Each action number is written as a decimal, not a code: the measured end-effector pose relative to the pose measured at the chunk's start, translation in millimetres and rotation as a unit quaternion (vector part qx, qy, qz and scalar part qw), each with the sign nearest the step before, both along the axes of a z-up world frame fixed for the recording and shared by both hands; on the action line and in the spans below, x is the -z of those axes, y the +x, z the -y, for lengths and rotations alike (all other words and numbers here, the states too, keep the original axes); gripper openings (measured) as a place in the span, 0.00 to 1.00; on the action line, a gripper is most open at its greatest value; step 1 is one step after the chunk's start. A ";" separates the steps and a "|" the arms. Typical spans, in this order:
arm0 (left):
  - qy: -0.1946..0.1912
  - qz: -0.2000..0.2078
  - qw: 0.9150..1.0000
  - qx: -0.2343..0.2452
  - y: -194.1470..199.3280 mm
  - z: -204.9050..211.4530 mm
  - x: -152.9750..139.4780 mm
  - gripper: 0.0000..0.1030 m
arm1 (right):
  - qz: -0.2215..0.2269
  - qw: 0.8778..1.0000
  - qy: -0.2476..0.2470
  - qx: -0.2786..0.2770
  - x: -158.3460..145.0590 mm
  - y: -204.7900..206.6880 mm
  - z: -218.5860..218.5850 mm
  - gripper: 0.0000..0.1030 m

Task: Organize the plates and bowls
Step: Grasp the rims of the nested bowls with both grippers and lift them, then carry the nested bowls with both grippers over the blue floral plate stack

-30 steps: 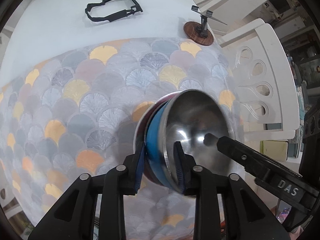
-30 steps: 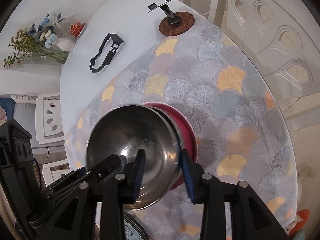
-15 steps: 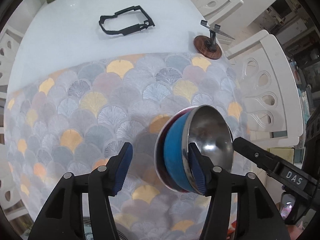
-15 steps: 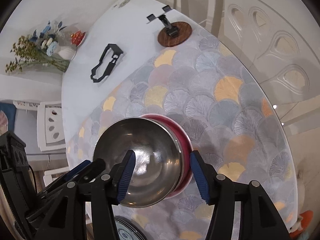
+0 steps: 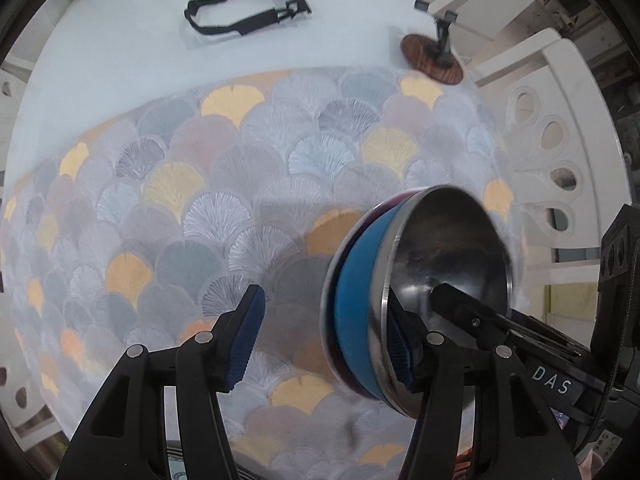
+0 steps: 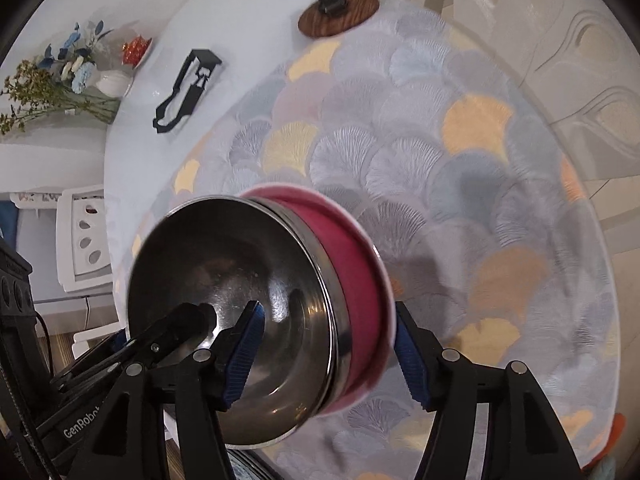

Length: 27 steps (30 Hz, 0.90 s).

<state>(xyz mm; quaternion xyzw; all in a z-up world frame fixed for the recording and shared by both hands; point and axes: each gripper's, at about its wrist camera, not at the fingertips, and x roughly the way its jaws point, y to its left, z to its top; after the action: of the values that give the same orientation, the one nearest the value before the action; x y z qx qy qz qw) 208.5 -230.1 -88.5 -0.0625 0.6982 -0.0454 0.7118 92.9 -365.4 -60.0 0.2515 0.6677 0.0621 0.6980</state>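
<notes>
1. While both of my grippers hang over the patterned cloth (image 5: 224,184), a stack of bowls (image 5: 424,300) sits on it near the worktop (image 5: 120,64) edge
2. My left gripper (image 5: 324,344) has its fingers apart: one pad lies inside the steel bowl (image 6: 228,296), the other is well clear of the blue bowl (image 5: 356,312)
3. My right gripper (image 6: 328,356) is opening its fingers, straddling the steel rim and the pink bowl (image 6: 352,280) without pressing either
4. Farther back on the bare worktop lie a black frame (image 5: 244,16) and a stand on a round wooden base (image 6: 340,12)
5. Flowers (image 6: 60,76) stand at the far end
</notes>
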 end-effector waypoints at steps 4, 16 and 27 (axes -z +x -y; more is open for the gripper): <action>-0.023 -0.012 1.000 -0.008 2.3 -3.2 14.4 0.58 | -0.013 1.000 0.025 0.014 17.6 2.1 3.1 0.60; -0.092 0.019 0.996 0.011 9.7 14.3 22.7 0.37 | 0.054 0.989 0.113 0.081 35.8 -4.0 23.6 0.60; -0.060 0.050 0.996 0.045 5.3 18.8 -3.0 0.36 | 0.066 0.991 0.096 0.072 17.6 -1.8 16.6 0.54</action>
<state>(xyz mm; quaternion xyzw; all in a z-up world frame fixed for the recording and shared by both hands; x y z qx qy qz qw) 213.8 -248.8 -85.5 -0.0712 0.6596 -0.1218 0.7382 91.1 -382.0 -77.6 0.3602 0.5908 0.0919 0.7161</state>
